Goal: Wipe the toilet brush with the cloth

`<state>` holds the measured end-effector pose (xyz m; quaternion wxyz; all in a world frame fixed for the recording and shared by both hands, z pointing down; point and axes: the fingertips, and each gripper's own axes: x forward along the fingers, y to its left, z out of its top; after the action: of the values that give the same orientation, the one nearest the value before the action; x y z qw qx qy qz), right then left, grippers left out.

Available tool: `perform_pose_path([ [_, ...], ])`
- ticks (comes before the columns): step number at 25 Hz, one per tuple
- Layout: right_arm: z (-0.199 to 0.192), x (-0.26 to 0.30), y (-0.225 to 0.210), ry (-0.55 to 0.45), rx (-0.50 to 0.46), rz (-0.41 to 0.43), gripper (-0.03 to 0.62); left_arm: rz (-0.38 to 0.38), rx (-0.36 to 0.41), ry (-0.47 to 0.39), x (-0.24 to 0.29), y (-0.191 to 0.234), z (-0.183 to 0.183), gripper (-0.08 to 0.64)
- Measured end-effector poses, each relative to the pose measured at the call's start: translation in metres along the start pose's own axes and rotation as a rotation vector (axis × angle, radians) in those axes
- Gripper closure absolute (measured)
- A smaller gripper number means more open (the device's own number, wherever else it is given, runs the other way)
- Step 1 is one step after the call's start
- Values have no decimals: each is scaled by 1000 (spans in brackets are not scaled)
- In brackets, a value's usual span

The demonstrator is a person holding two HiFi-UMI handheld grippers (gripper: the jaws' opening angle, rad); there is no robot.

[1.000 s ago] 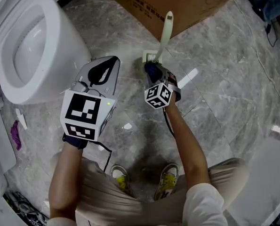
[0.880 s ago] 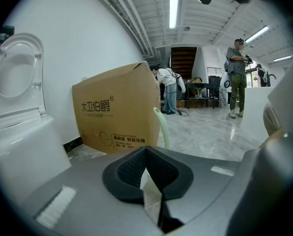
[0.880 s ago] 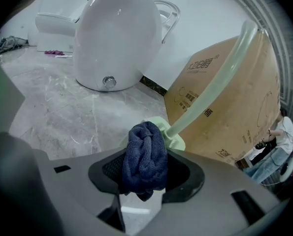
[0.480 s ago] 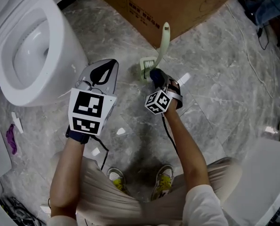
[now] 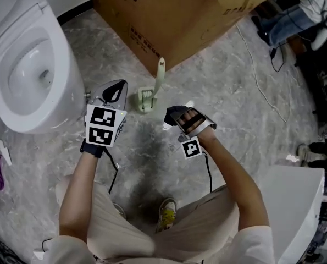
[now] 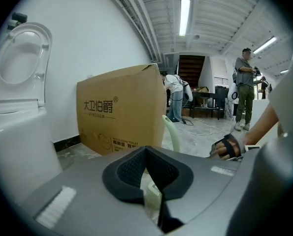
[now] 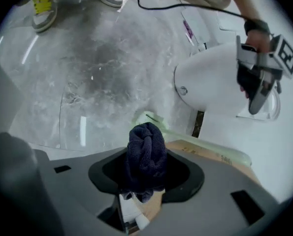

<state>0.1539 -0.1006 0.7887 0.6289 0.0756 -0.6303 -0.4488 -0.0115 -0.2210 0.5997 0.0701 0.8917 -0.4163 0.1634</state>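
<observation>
Toilet brush (image 5: 159, 80): pale green plastic, handle upright with a slight lean, head seated in its matching holder (image 5: 145, 100) on the grey marbled floor (image 5: 234, 87). Cloth (image 7: 146, 151): dark navy, bunched into a wad, clamped between the jaws of the right gripper (image 5: 176, 116), near the brush, not touching.

Colour key, as you see it: your left gripper (image 5: 115, 89) has a grey shell with black pads, and its cube (image 5: 104, 126) bears black-and-white square markers. Your right gripper (image 7: 146, 176) is the same grey and black. The cloth (image 7: 146, 154) in it is dark navy — almost black. The toilet brush (image 5: 158, 78) is pale green, as is its holder (image 5: 145, 100). The floor (image 5: 234, 87) is grey marble with pale veining, the toilet (image 5: 59, 65) is white, and the cardboard box (image 5: 168, 15) is brown with dark print. Your shoe (image 7: 45, 6) is yellow and white, your trousers (image 5: 125, 224) beige.
</observation>
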Motion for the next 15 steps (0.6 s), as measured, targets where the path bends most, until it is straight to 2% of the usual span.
perform_pose_path([
  [2, -10, -14, -5, 11, 11, -22, 411, 18, -3, 10, 7, 0, -3, 558],
  [6, -56, -7, -24, 161, 284, -167, 413, 28, 20, 0, 17, -13, 5, 558],
  [8, -62, 2, -48, 179, 352, -210, 413, 27, 56, -1, 16, -22, 10, 558],
  [10, -56, -1, -77, 155, 419, -261, 413, 27, 89, 2, 14, -32, 24, 558],
  [11, -53, -6, -86, 146, 463, -275, 413, 26, 81, -2, 13, -39, 35, 558],
  [13, -49, -20, -89, 152, 509, -266, 413, 18, 14, -28, 7, -56, 61, 558],
  [15, -39, -41, -78, 161, 476, -214, 413, 27, -82, -62, -4, -76, 75, 558],
])
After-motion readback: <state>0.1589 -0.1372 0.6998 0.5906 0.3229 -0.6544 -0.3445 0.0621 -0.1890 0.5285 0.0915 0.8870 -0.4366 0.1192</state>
